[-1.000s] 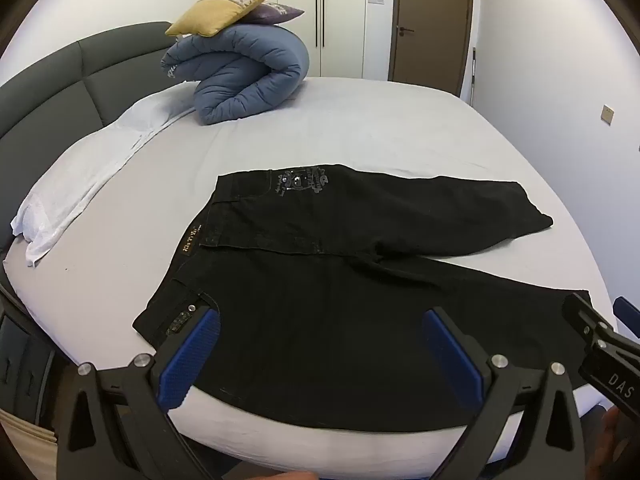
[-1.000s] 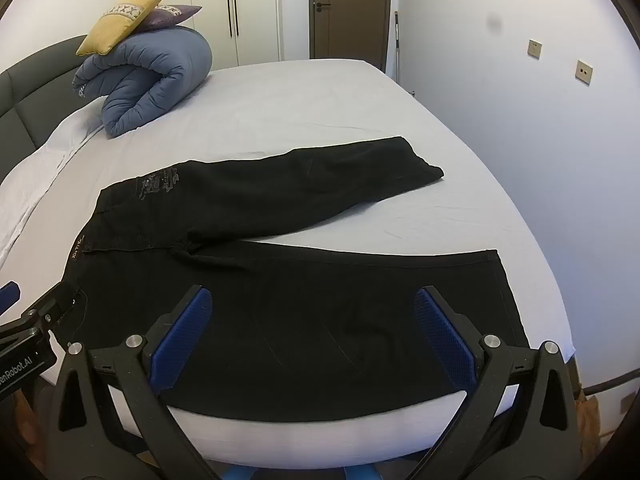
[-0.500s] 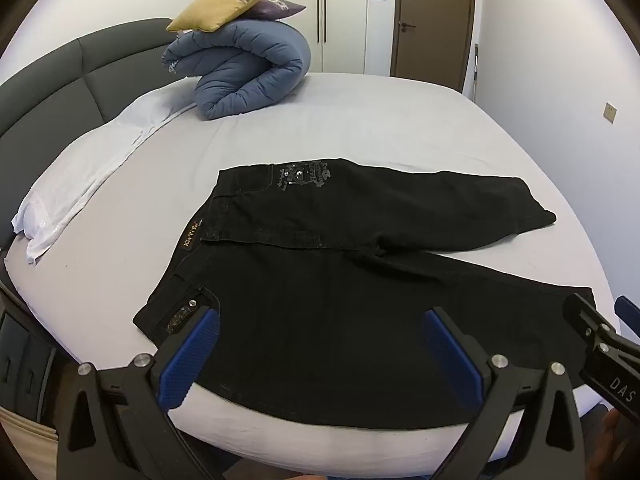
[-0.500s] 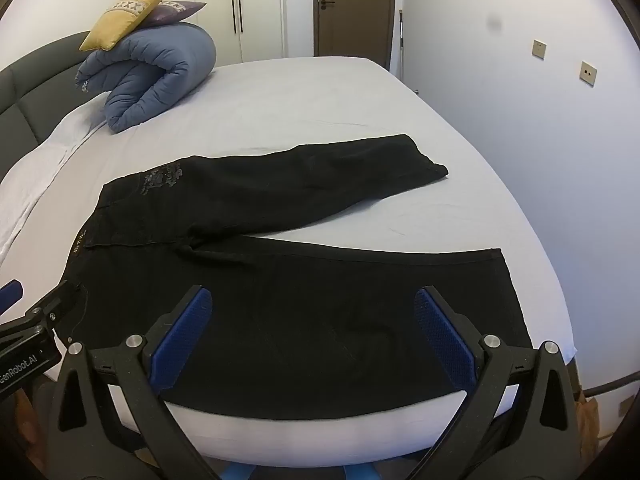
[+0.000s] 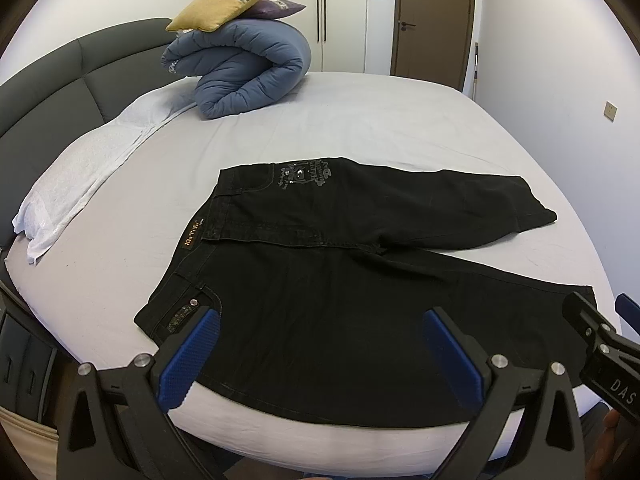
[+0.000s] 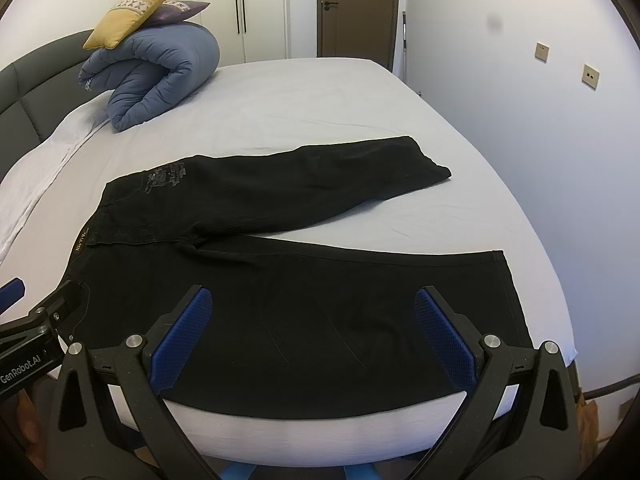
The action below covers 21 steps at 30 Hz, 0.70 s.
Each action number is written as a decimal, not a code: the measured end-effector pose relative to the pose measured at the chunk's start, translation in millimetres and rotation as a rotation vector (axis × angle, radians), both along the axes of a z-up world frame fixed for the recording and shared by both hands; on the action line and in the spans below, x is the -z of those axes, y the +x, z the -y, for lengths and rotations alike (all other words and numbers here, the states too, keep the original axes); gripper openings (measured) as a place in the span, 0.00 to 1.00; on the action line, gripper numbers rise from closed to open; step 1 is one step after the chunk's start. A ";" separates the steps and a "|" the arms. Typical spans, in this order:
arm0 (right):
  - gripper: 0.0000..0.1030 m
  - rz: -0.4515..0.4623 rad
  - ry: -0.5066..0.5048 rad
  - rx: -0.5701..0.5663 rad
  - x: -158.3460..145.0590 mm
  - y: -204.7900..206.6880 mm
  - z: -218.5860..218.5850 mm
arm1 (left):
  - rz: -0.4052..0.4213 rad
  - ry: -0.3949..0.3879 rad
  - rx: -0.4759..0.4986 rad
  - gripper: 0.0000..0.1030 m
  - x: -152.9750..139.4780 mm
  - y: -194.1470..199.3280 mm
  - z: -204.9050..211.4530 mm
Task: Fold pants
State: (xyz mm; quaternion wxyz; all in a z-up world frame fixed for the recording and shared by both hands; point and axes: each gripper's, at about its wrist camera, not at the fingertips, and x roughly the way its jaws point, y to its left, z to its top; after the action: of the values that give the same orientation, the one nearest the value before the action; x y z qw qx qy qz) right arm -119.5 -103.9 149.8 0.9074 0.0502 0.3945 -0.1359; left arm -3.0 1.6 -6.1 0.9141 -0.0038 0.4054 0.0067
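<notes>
Black pants (image 5: 320,288) (image 6: 304,280) lie flat on the bed, waistband to the left and both legs spread toward the right. The far leg (image 6: 340,176) angles away from the near leg (image 6: 400,300). My left gripper (image 5: 320,332) hovers open above the near edge of the pants by the waist pocket, holding nothing. My right gripper (image 6: 312,312) is open over the near leg, also holding nothing. Part of the right gripper's body (image 5: 600,356) shows at the right of the left wrist view, and the left one's (image 6: 28,340) at the left of the right wrist view.
A rolled blue duvet (image 5: 248,72) with a yellow pillow (image 5: 228,4) and a purple one sits at the far left of the bed (image 5: 400,120). A white pillow (image 5: 80,168) lies along the grey headboard (image 5: 60,92). A wall (image 6: 540,140) runs close on the right.
Both grippers have drawn back and up a little, so the pants sit slightly lower and farther in view. The pants have not moved, and both grippers stay open.
</notes>
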 end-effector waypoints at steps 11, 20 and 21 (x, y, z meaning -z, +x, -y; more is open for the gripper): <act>1.00 -0.003 -0.001 -0.005 -1.1 0.1 -2.3 | -0.003 0.000 -0.002 1.00 0.6 0.8 -0.6; 1.00 -0.003 0.000 -0.011 -2.3 0.5 -6.4 | -0.004 -0.001 -0.003 1.00 1.7 -0.1 -4.0; 1.00 -0.003 -0.001 -0.011 -2.4 0.3 -6.9 | -0.003 -0.001 -0.003 1.00 1.8 -0.5 -4.4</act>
State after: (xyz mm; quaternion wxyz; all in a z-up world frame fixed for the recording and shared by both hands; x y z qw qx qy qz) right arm -119.1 -97.0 152.2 0.9076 0.0475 0.3961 -0.1311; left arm -3.5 6.0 -7.9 0.9134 -0.0049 0.4070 0.0079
